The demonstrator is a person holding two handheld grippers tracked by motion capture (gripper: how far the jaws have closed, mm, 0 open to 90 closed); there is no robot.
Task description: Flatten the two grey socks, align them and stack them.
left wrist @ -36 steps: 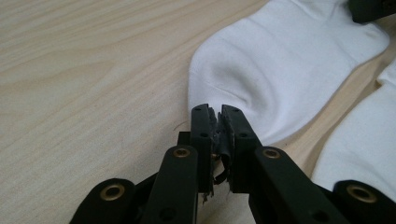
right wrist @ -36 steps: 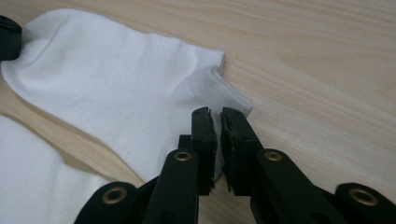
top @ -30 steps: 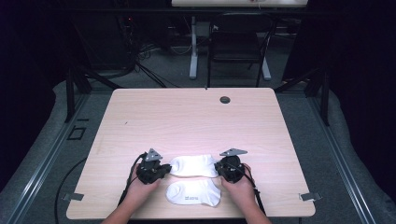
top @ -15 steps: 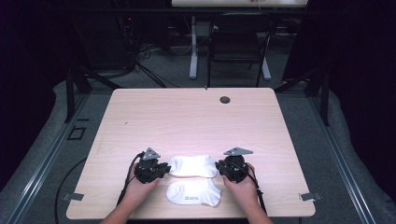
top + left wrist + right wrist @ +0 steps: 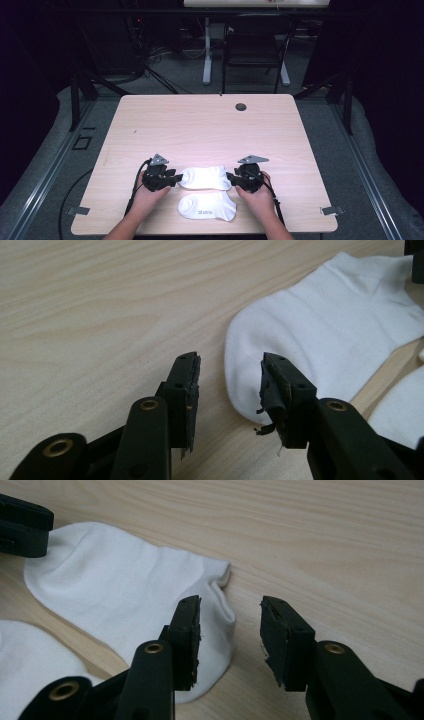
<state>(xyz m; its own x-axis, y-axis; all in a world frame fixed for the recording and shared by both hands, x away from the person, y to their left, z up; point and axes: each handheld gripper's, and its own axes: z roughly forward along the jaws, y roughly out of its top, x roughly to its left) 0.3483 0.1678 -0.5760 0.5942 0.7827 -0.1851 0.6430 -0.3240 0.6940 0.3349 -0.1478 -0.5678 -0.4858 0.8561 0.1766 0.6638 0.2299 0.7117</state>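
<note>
- Two white socks lie near the front edge of the tabletop: the far sock sits between the two tools, and the near sock lies just in front of it, closer to the edge.
- Left tool: released, jaws spread, set at the rounded toe end of the far sock. In the left gripper view that tool has one jaw over bare wood and the other above the toe of the far sock.
- Right tool: released, jaws parted at the cuff end. In the right gripper view this tool straddles the cuff opening of the far sock.
- Handling, as judged: the sock is light, soft and limp; it will sag and fold when lifted. Pinching toe and cuff together should keep it stretched flat.
- The high view gives the layout of both socks; the gripper views add the worn jaw pads and the cuff's open mouth.
</note>
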